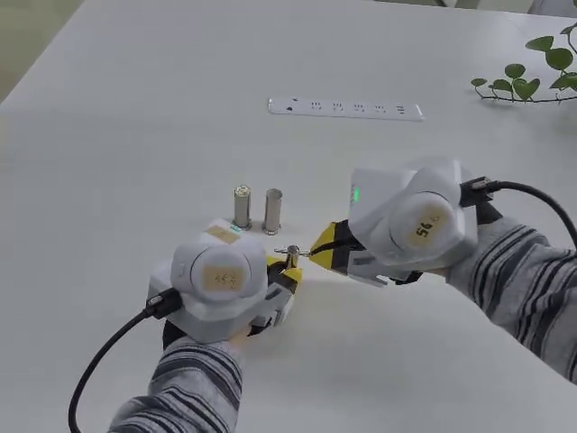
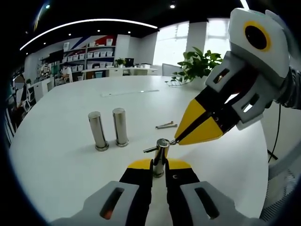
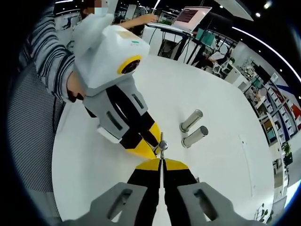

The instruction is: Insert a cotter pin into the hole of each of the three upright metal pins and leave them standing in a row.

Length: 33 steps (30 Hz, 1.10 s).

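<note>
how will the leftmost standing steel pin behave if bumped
The leftmost upright shiny steel cylindrical pin is tall on a small base, so probably tips easily. Once down, its smooth round body would likely roll on the white table.

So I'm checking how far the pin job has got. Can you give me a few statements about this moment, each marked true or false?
1. The left tongs grip a metal pin standing upright on the table. True.
2. The right tongs are empty. False: they pinch a cotter pin that pokes through the held pin's top.
3. The two other pins lie on their sides. False: both stand upright, side by side.
4. Some spare cotter pins lie on the table beyond the held pin. True.
5. A power strip sits between the tongs. False: it lies far beyond the pins.
</note>
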Each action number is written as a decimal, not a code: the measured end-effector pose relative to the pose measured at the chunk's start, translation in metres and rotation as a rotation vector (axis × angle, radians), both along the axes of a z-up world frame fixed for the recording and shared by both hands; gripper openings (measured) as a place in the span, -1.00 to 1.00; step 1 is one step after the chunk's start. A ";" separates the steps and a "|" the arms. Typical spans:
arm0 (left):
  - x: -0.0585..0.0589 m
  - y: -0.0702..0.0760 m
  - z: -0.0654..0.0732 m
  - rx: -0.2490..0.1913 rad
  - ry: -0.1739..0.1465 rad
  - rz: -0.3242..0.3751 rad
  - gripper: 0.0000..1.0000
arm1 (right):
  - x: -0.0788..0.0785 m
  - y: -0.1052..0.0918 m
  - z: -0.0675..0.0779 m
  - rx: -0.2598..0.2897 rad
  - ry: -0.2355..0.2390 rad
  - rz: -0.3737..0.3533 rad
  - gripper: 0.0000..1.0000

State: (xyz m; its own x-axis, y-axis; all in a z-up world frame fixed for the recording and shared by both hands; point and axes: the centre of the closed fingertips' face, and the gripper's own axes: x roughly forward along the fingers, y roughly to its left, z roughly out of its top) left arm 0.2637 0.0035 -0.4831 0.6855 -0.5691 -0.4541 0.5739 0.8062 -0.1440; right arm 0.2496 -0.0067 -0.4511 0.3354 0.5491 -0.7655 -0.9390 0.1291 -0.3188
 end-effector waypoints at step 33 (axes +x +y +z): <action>0.011 0.012 0.006 0.033 -0.019 -0.006 -0.90 | 0.013 -0.035 0.000 0.186 0.148 -0.355 -0.53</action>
State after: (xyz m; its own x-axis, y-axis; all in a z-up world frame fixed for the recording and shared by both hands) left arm 0.2750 0.0159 -0.4767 0.6904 -0.5584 -0.4600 0.5814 0.8066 -0.1065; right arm 0.2625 -0.0416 -0.4508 0.4224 0.5526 -0.7185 -0.8596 0.4956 -0.1242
